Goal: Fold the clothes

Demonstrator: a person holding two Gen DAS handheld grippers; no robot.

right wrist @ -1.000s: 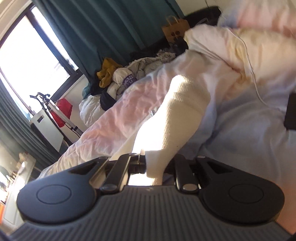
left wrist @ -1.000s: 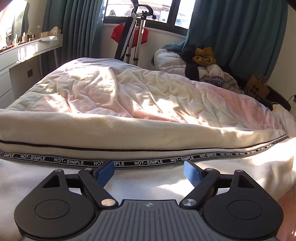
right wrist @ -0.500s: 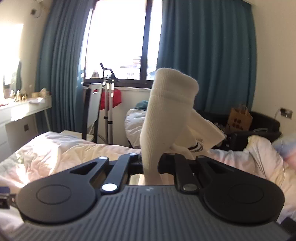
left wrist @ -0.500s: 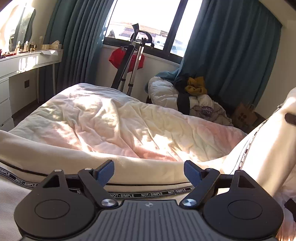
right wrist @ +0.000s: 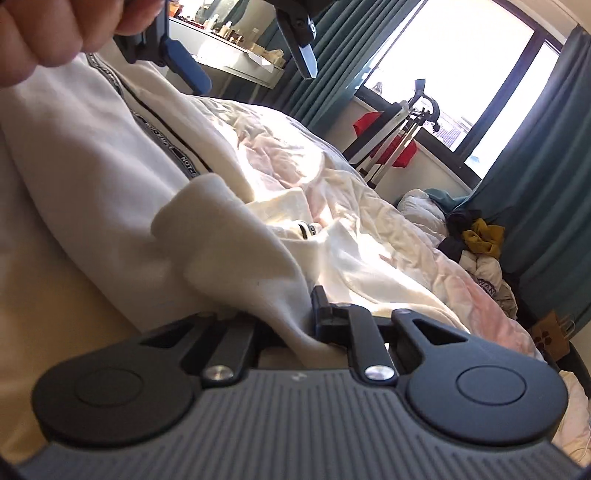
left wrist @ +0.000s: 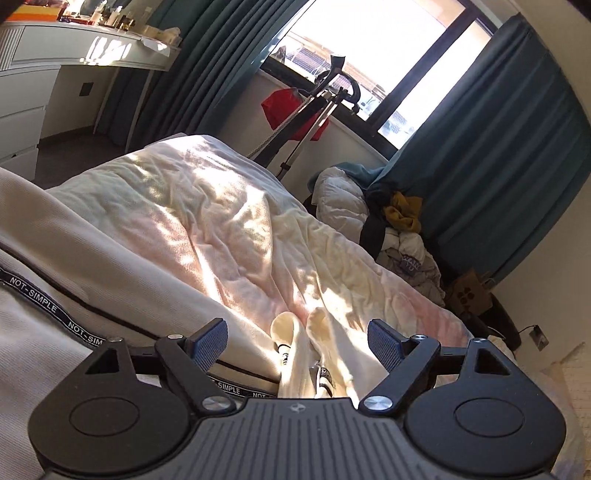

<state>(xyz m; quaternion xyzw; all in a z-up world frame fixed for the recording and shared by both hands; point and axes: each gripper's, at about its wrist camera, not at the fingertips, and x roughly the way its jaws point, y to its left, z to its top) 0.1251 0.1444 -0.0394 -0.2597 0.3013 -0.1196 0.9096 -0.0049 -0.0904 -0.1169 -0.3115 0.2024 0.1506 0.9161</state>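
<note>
Now the right gripper point(right wrist: 284, 325) has its jaws just starting to part, yet a white sock point(right wrist: 236, 258) is still pinched between them, its toe folded back toward the cream garment point(right wrist: 74, 166). That garment, edged with black tape lettered "NOT-SIMPLE" point(left wrist: 55, 310), lies along the near edge of the bed point(left wrist: 229, 229), whose rumpled pale cover is streaked with sunlight. The left gripper point(left wrist: 297, 341) hangs with its blue-padded fingers point(left wrist: 212, 341) wide apart and nothing between them; two more white socks point(left wrist: 306, 354) lie on the cover just beyond. From the right wrist view a hand point(right wrist: 40, 33) grips the left tool above the garment. Beyond the bed's far right corner, clothes point(left wrist: 399, 229) are heaped against teal curtains point(left wrist: 498, 147).
</note>
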